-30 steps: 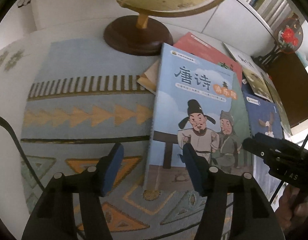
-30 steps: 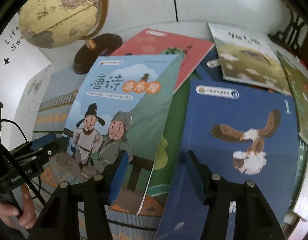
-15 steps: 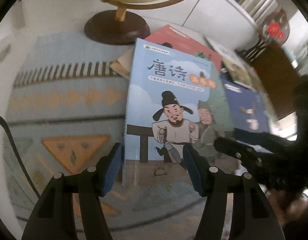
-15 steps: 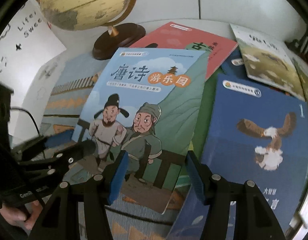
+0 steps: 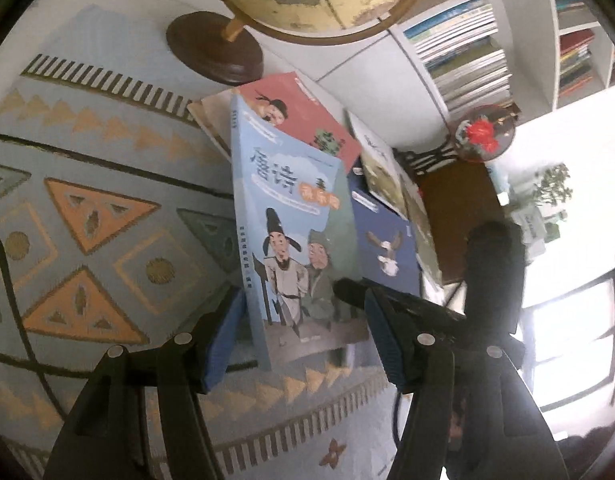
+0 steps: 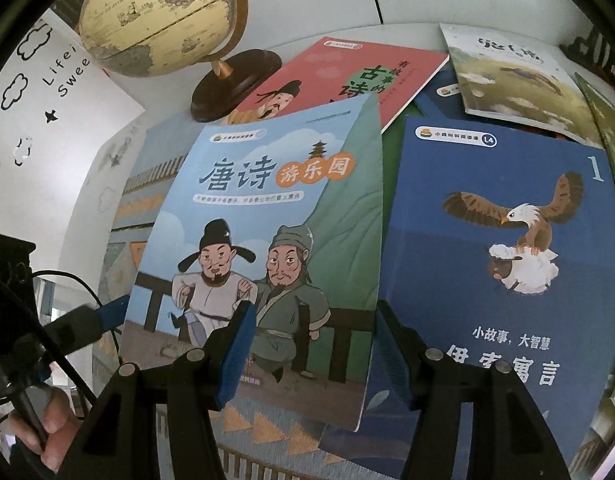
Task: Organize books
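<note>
Light-blue poetry book [image 6: 263,240]: a second ago it lay flat on the heap. Now its spine edge is raised and the cover tilts up off the red book [image 6: 347,76] beneath, near corner clear of the patterned cloth [image 5: 87,208] on the worktop.

Right tool [image 6: 311,344]: jaws wide, straddling the book's lower right corner; the left pad lies over the cover and the right pad is behind the edge. Not clamped that I can see.

Left tool [image 5: 303,340]: has swung from the cloth to the book's near end. Jaws wide, spine edge between them, not closed on it.

Reading: the lift is under way. My guess is the book is being stood up or peeled off the pile, ready to be squared with the rest. What actually bears its weight I cannot tell.

Count on the worktop:
- light-blue book, one
- red book, one
- dark-blue eagle book [image 6: 503,248], one, just right of the lifted one
- pale landscape-cover book [image 6: 515,80], one, behind it
- green-edged book [image 6: 611,128], one, at the far right, mostly cut off
- cream book [image 5: 205,114] under the red one, one at least
- globe [image 6: 159,16], one, on a dark wooden base, behind the heap

Shelf [image 5: 463,60] beyond: many more books, too small to count.
</note>
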### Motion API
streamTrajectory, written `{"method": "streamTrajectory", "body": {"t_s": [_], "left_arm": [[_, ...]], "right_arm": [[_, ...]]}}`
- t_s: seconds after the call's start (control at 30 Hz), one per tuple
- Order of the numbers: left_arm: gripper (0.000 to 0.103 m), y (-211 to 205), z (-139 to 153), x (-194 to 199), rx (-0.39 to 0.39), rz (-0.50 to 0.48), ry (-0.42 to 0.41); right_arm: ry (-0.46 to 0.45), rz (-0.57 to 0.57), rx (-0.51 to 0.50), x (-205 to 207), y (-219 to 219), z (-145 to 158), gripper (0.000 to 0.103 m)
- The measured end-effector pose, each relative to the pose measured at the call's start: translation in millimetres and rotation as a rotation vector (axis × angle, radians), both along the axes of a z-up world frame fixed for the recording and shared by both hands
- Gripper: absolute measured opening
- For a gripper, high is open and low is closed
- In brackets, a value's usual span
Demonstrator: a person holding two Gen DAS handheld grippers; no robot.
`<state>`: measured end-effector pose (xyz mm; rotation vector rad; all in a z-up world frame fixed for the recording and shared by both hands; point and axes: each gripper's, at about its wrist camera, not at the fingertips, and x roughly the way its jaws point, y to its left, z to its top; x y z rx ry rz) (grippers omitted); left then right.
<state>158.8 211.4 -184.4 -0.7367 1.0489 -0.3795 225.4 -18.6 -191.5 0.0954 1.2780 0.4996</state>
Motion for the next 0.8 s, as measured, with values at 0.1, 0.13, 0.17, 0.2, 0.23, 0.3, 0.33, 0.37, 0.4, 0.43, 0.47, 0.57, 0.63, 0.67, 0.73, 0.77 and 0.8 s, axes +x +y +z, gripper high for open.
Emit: {"method": "streamTrajectory", "body": {"t_s": [0.1, 0.13, 0.17, 0.2, 0.23, 0.3, 0.33, 0.37, 0.4, 0.43, 0.47, 0.57, 0.63, 0.67, 0.73, 0.77, 0.8], "left_arm": [[0.043, -6, -12, 5, 0.052, 0.012, 0.042], [0.036, -9, -17, 8, 0.069, 0.014, 0.055], [0.032, -13, -19, 10, 0.088, 0.017, 0.065], [0.022, -14, -20, 10, 0.11, 0.024, 0.072], [0.017, -16, -22, 11, 0.127, 0.034, 0.079], [0.014, -13, -23, 12, 0.129, 0.05, 0.091], [0.013, -12, -23, 12, 0.118, 0.06, 0.101], [0.013, -10, -23, 12, 0.102, 0.07, 0.112], [0.013, -8, -22, 12, 0.075, 0.081, 0.122], [0.013, -7, -20, 12, 0.042, 0.09, 0.127], [0.013, -6, -17, 12, 0.027, 0.097, 0.127], [0.013, -10, -13, 12, 0.022, 0.098, 0.124], [0.013, -14, -17, 13, 0.028, 0.095, 0.14], [0.013, -15, -19, 13, 0.029, 0.098, 0.146], [0.013, -14, -21, 12, 0.026, 0.115, 0.149], [0.013, -13, -21, 11, 0.019, 0.127, 0.15], [0.013, -11, -21, 11, -0.003, 0.14, 0.151]], "right_arm": [[0.003, 0.004, 0.009, 0, 1, 0, 0.06], [0.003, 0.006, 0.01, -1, 3, 0, 0.06], [0.003, 0.006, 0.009, -2, 3, 0, 0.06], [0.001, 0.006, 0.006, -2, 4, 0, 0.06], [0.0, 0.007, 0.005, -2, 5, -1, 0.06], [0.003, 0.008, 0.009, -1, 4, -1, 0.06], [0.008, 0.007, 0.015, 0, 3, -1, 0.06], [0.013, 0.006, 0.021, 0, 3, -2, 0.06], [0.018, 0.005, 0.026, 0, 2, -2, 0.06], [0.022, 0.002, 0.028, 0, 2, -2, 0.06], [0.025, 0.0, 0.027, -1, 2, -2, 0.06], [0.038, 0.001, 0.043, -2, 3, -1, 0.06], [0.049, -0.003, 0.065, -2, 3, 0, 0.06], [0.05, -0.004, 0.07, -2, 4, 1, 0.06], [0.045, -0.001, 0.063, -4, 5, 4, 0.06], [0.042, 0.002, 0.06, -4, 5, 5, 0.06], [0.044, 0.003, 0.061, -4, 5, 6, 0.06]]}}
